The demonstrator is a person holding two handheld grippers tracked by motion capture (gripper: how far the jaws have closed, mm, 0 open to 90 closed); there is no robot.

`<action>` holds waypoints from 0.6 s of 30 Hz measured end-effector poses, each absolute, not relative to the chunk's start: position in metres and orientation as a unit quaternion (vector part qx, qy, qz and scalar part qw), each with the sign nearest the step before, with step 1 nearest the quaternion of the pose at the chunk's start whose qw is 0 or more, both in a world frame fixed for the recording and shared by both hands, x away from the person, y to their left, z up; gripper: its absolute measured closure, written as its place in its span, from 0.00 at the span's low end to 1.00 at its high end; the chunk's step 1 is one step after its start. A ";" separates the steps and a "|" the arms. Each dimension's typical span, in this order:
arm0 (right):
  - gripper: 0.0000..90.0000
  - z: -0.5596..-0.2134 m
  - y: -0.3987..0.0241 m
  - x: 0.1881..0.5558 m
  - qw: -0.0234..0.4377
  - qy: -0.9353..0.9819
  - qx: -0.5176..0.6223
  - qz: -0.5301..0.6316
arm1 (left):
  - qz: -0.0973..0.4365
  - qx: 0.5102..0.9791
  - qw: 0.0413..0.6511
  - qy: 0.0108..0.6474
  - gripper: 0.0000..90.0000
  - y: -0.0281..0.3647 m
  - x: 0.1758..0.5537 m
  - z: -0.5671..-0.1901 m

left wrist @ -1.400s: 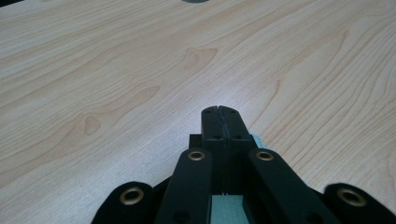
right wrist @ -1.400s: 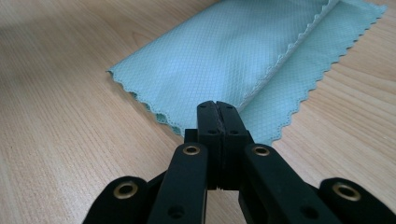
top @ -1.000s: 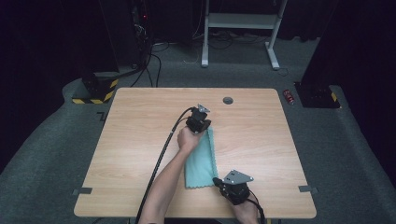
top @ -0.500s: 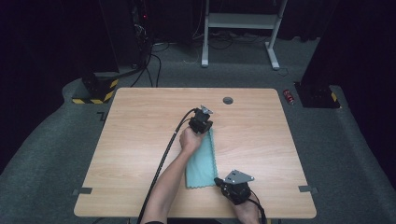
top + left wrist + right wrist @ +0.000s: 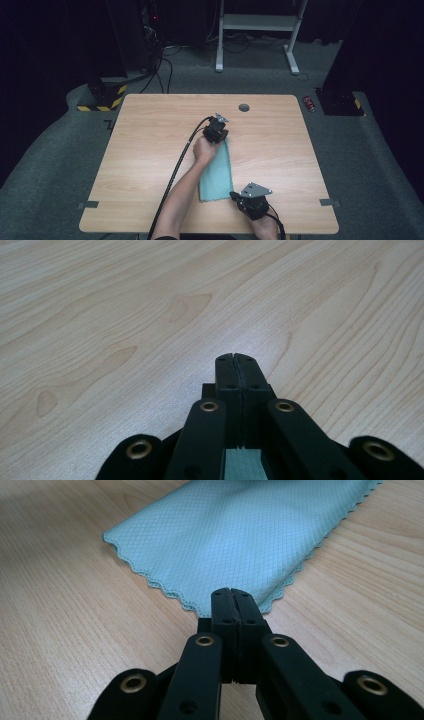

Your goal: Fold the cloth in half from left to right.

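Observation:
A teal cloth (image 5: pixel 217 172) lies as a long narrow strip on the wooden table (image 5: pixel 150 150), running from mid-table toward the near edge. My left gripper (image 5: pixel 218 134) sits at the strip's far end, jaws pressed together (image 5: pixel 234 357); a sliver of cloth (image 5: pixel 242 465) shows behind the pads, with bare wood ahead. My right gripper (image 5: pixel 236 196) is at the strip's near right corner. Its jaws (image 5: pixel 232 592) are shut where the scalloped edge of the cloth (image 5: pixel 240 530) runs in under the tips, and the cloth lies flat beyond them.
A small dark round grommet (image 5: pixel 244 107) is set in the table near its far edge. Beyond the table stand a white desk frame (image 5: pixel 255 30) and yellow-black striped bases (image 5: pixel 100 102) on the grey floor. A black cable (image 5: pixel 175 170) trails from the left gripper along the forearm.
The left gripper has drifted slightly to the right at the cloth's far end. The right gripper has stayed where it was.

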State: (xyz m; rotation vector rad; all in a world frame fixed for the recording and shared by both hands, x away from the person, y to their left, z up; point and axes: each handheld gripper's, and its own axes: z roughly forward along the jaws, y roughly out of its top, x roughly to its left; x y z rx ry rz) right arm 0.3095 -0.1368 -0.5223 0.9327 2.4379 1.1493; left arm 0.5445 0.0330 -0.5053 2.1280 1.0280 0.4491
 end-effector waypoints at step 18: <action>0.84 -0.513 -0.142 0.320 0.155 0.837 0.320 0.417 | 0.183 0.815 0.368 0.409 0.67 0.063 0.529 -0.494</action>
